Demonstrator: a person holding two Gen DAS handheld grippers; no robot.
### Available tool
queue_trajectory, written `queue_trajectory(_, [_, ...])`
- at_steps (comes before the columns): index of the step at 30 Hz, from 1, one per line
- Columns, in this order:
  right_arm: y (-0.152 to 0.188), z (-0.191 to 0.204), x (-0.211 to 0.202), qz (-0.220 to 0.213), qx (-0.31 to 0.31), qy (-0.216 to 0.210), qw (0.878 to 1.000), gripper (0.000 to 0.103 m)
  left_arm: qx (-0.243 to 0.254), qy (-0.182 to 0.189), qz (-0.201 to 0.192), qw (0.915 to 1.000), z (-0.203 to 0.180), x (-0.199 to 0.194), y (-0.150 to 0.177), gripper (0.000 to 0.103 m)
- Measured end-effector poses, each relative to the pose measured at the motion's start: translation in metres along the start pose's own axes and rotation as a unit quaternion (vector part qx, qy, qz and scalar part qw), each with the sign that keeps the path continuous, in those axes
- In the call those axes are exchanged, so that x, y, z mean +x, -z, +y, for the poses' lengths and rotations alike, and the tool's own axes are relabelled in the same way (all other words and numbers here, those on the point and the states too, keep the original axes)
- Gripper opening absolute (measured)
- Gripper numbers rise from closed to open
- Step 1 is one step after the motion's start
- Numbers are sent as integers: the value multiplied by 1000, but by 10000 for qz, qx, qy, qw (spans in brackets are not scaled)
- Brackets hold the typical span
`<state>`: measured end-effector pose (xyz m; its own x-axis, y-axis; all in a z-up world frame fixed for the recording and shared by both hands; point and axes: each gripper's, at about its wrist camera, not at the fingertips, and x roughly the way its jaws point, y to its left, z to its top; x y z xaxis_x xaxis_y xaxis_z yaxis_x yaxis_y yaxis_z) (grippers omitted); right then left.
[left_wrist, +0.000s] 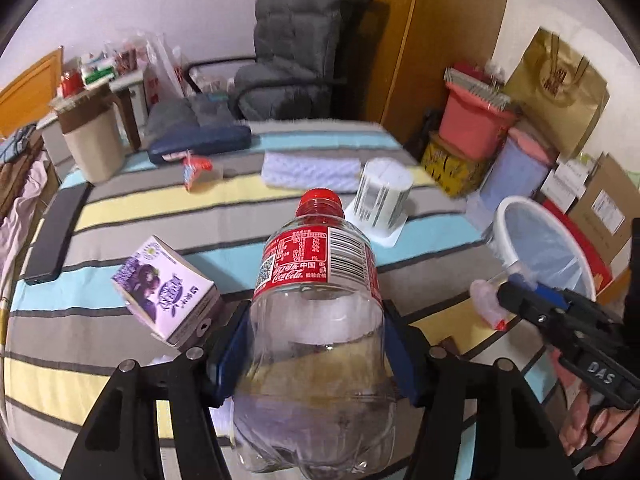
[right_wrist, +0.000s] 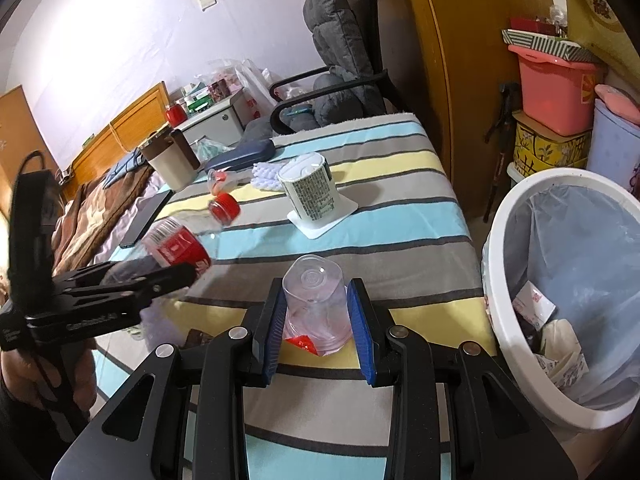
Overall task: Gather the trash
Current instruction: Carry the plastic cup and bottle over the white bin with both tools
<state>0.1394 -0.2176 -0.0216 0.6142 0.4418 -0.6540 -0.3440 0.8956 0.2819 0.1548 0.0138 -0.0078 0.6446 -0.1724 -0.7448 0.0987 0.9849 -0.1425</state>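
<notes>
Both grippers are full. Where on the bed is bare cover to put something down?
Bare striped cover lies between the right gripper and the upside-down paper cup, out to the edge by the bin. It is crowded toward the jug, the phone and the purple carton.

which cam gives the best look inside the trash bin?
Right wrist. The white trash bin fills that view's right side, liner open, with crumpled paper and wrappers visible at the bottom. The left wrist view shows only its rim and upper liner, small at the right edge, with the right gripper overlapping it; contents hidden.

A home bedroom: striped bedspread (right_wrist: 360, 208), wooden headboard (right_wrist: 132, 120), padded armchair (left_wrist: 292, 48), nightstand (right_wrist: 216, 114).
</notes>
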Motion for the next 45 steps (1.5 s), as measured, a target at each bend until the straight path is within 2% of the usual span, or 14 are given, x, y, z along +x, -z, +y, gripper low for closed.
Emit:
queue_trajectory(7, [-1, 5, -14, -133, -87, 15, 9999, 34, -123, 162, -477, 9987, -15, -33, 13, 62])
queue_trajectory(13, [0, 8, -25, -226, -147, 82, 9996, 34, -142, 238, -654, 9975, -25, -48, 23, 62])
queue_trajectory(28, [3, 2, -41, -376, -137, 267, 9988, 34, -2, 431, -641, 9970, -50, -53, 36, 62])
queue_trajectory(37, [8, -15, -50, -450, 10, 405, 9982, 34, 244, 589, -608, 9961, -78, -45, 29, 62])
queue_trajectory(45, [11, -41, -63, -526, 248, 653, 9962, 34, 508, 901, -569, 9930, -113, -28, 17, 62])
